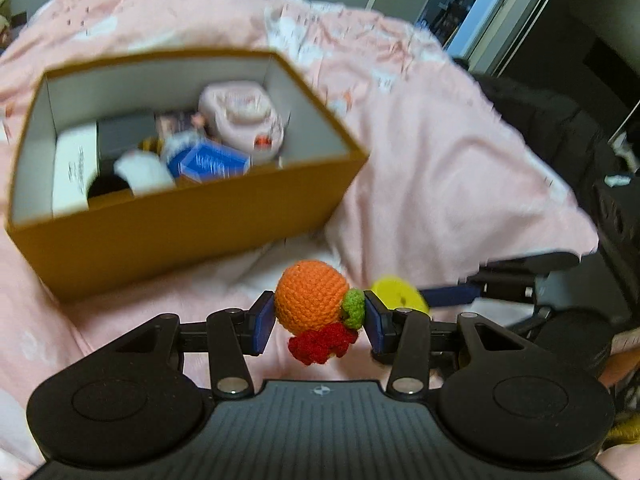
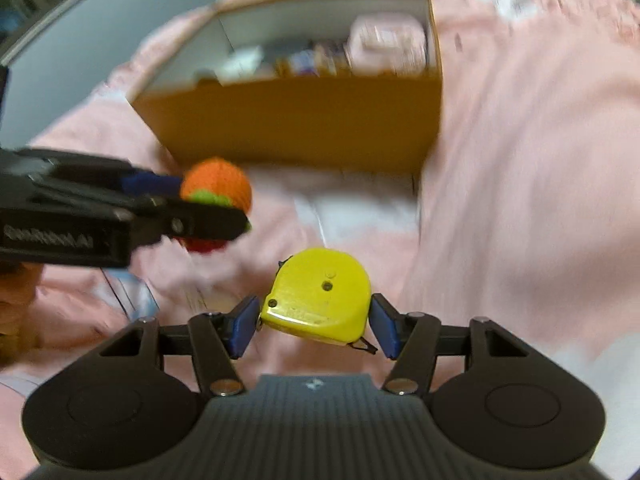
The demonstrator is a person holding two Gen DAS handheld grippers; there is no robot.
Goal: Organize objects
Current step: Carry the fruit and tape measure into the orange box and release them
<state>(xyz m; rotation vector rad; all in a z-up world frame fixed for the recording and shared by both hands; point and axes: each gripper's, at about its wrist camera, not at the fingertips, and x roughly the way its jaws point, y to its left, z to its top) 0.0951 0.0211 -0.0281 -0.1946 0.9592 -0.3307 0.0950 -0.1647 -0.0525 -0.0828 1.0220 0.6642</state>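
An orange crocheted ball (image 1: 310,298) with a green leaf and a red tuft hangs above the pink bedding, and my left gripper (image 1: 318,320) is shut on it, blue pads pressing both sides. The right wrist view shows that ball (image 2: 218,178) at the left, in the left gripper (image 2: 216,204). My right gripper (image 2: 314,326) is shut on a yellow tape measure (image 2: 320,296), also lifted off the bedding. The tape measure (image 1: 396,292) peeks out just right of the ball. Beyond both stands an open brown cardboard box (image 1: 180,232) (image 2: 304,120).
The box holds a pink round case (image 1: 240,116), a blue carton (image 1: 212,162), a white box (image 1: 74,168) and dark items. Rumpled pink bedding (image 1: 440,160) lies all around. Dark furniture (image 1: 580,140) and a glass door (image 1: 480,4) stand past the bed's right edge.
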